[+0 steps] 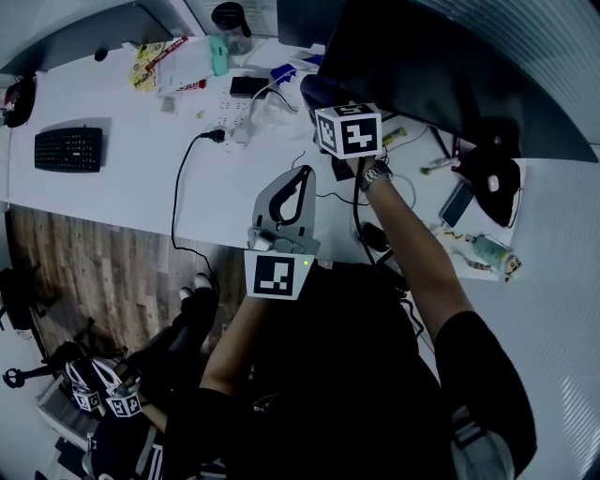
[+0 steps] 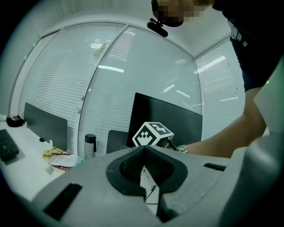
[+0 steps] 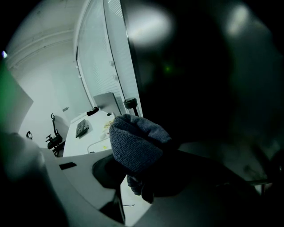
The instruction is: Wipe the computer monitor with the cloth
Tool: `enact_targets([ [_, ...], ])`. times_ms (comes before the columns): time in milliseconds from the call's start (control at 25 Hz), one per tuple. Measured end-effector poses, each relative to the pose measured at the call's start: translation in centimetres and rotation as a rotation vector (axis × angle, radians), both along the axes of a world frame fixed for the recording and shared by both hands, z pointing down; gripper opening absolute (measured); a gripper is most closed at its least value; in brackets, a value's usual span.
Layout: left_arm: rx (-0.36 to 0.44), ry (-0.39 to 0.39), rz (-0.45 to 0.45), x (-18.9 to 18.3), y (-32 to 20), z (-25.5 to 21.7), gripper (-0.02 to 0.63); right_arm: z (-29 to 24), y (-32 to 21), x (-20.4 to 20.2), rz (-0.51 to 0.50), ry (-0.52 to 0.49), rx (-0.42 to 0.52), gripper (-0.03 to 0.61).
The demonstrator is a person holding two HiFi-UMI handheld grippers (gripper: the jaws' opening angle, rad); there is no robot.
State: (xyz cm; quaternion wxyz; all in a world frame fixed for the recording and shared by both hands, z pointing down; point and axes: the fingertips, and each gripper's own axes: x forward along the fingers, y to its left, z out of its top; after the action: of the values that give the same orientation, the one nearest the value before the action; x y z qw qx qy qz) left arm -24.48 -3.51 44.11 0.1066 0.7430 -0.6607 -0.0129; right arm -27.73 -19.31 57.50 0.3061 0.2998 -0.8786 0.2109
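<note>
The dark monitor point(image 1: 422, 66) stands at the back right of the white desk point(image 1: 122, 187). My right gripper point(image 1: 323, 94) is shut on a bunched grey-blue cloth point(image 3: 135, 144) and holds it against the monitor's lower left part. In the right gripper view the black screen point(image 3: 199, 80) fills the right side, directly behind the cloth. My left gripper point(image 1: 302, 173) hovers over the desk's front edge, shut with nothing in it. In the left gripper view the left gripper point(image 2: 144, 153) faces the monitor point(image 2: 177, 119) and the right gripper's marker cube point(image 2: 153, 134).
A black keyboard point(image 1: 67, 148) lies at the far left of the desk. A power strip point(image 1: 230, 117) with cables, snack packets point(image 1: 155, 61) and a dark bottle point(image 1: 230, 21) sit at the back. A phone point(image 1: 457, 202) lies by the monitor base. Wooden floor point(image 1: 94, 272) is below.
</note>
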Motion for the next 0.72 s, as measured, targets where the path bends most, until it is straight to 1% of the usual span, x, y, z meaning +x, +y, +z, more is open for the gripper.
enact_targets([
  [240,0.026,-0.003,0.003,0.6,0.4,-1.0,0.006,-3.7,-0.3,-0.4,-0.019,-0.035,0.056,0.143],
  [480,0.031,-0.021,0.009,1.1,1.2,-1.7,0.006,-8.3,-0.3,-1.0,-0.032,-0.092,0.109,0.143],
  [720,0.032,-0.026,0.010,1.2,1.7,-1.9,0.006,-11.8,-0.7,-1.5,-0.026,-0.134,0.139,0.143],
])
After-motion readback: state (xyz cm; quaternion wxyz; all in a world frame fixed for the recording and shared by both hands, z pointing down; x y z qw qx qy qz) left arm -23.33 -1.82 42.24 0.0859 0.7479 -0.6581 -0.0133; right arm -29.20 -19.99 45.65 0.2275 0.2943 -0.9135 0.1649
